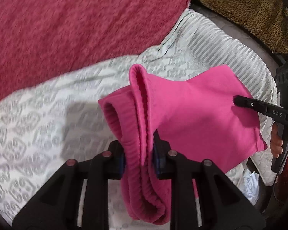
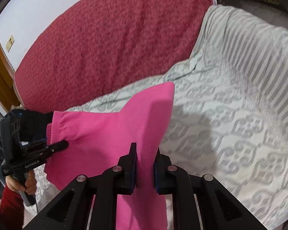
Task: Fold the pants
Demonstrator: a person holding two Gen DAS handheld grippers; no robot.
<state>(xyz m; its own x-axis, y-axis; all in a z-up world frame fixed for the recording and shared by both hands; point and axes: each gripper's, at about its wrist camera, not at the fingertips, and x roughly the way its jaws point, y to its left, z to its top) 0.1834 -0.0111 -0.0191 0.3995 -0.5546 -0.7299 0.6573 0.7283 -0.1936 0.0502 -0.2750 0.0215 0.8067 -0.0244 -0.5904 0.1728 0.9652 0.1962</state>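
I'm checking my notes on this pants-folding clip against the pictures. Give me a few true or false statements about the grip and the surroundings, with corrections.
1. The left gripper is shut on the elastic waistband of the pink pants. True.
2. The right gripper hangs open, away from the cloth. False: its jaws are closed on pink fabric.
3. The pants lie flat on the patterned bedspread. False: both grippers hold them up above it, and they cast a shadow on it.
4. A dark red blanket lies beyond the bedspread. True.
5. The bedspread is plain blue. False: it is whitish with a grey pattern and stripes.
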